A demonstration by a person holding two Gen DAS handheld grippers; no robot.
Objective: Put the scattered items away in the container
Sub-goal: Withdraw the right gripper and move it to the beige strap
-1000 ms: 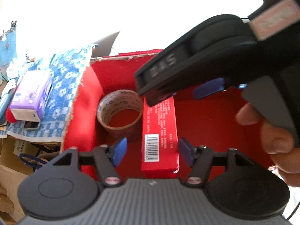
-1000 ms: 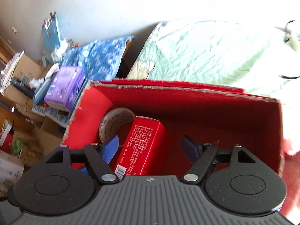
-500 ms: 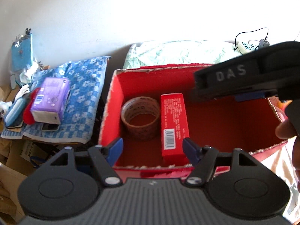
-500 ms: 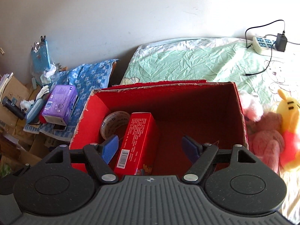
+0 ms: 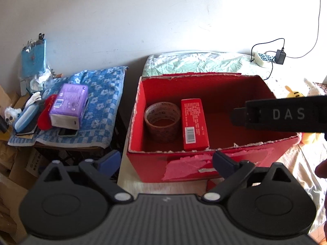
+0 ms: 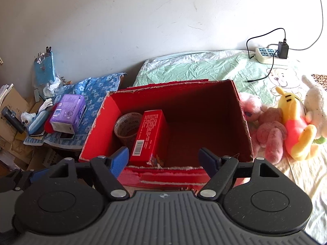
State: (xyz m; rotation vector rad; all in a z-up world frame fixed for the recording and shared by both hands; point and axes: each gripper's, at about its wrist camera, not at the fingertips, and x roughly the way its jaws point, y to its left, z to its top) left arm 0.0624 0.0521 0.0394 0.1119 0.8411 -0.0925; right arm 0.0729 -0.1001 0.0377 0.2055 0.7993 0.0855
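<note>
1. Two items down: a roll of brown tape (image 5: 162,120) and a long red carton (image 5: 194,124) lie side by side, touching or nearly so, on the floor of the red cardboard box (image 5: 204,171), toward its left end. The rest of the box floor is bare.

2. My left gripper (image 5: 164,162) hangs in front of the box's near wall, its jaws opening wide with nothing between them; the blue pads frame only the torn red cardboard.

3. My right gripper (image 6: 163,159) is just as empty, its jaws spread broadly above the near rim, pads clear of everything.

4. What looks left: a pink plush (image 6: 267,130), a yellow plush (image 6: 296,130) and a white plush (image 6: 315,106) lie in a heap on the bed just beside the box's right wall. I judge these the likeliest scattered items still waiting.

5. On the blue flowered cloth (image 5: 102,94) to the left sit a purple pack (image 5: 69,106) and small oddments; whether they belong to the job, I cannot tell.

6. My reading: under way, well short of finished, and both my hands free for the next pickup.
</note>
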